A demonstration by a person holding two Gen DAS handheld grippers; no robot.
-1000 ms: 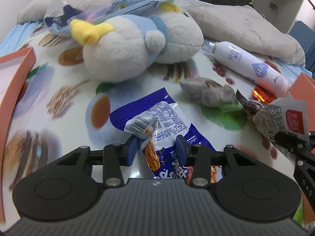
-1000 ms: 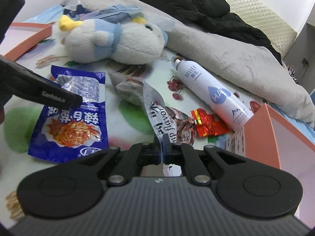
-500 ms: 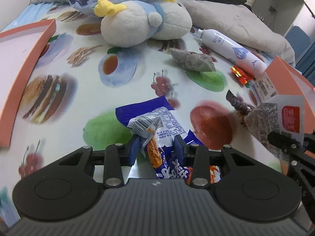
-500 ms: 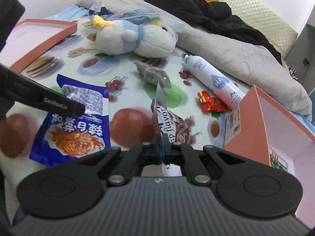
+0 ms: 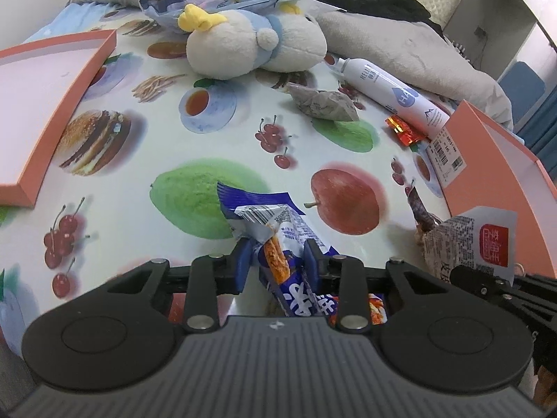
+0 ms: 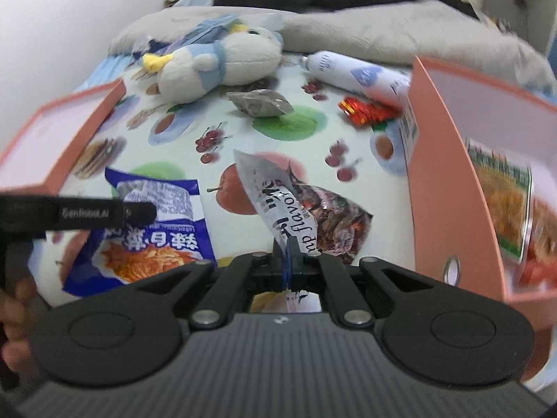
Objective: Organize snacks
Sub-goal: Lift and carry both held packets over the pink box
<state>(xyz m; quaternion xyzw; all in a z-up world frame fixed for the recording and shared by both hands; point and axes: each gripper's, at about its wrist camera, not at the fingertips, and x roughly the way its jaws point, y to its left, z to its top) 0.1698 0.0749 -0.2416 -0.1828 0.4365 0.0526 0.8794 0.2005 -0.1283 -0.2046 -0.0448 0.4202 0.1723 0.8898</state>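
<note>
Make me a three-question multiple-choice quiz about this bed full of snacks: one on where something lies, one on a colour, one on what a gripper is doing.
1. Where does the small red foil snack lie?
A. Under the plush toy
B. Beside the white spray bottle, near the right-hand orange box
C. Inside the left-hand orange tray

2. What colour is the snack bag in the left gripper?
A. Blue
B. Green
C. Yellow

3. What is the right gripper doing?
A. Hanging open, holding nothing
B. Pressing on the plush toy
C. Shut on a thin snack bag

Answers:
1 B: it lies by the white spray bottle, close to the orange box.
2 A: the blue snack bag hangs from the left gripper.
3 C: the right gripper pinches the edge of the grey snack bag; the plush toy lies far off.
</note>
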